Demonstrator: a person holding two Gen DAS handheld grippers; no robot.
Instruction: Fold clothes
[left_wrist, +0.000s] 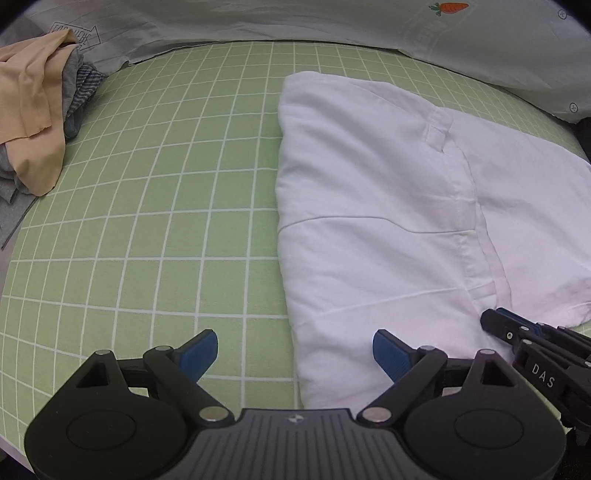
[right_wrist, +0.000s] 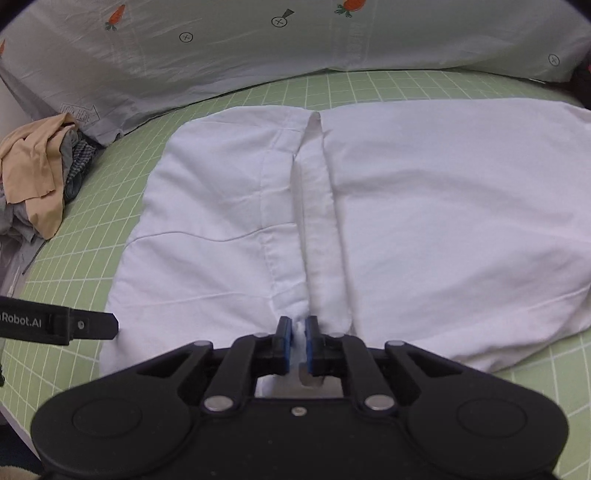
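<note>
While the white garment (right_wrist: 424, 206) lay flat on the green checked sheet (left_wrist: 147, 221), the right gripper (right_wrist: 298, 339) pinched its near hem; the left gripper (left_wrist: 295, 354), spread wide, should have grasped leftward, level.

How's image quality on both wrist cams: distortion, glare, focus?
Left wrist view: strong fisheye bend, the checked sheet grid lines bow outward, dark vignette in the corners; lighting soft and even, no glare. Right wrist view: same bowing; the white garment is bright, its creases still readable; the right gripper looks sharp, shadows faint.
</note>
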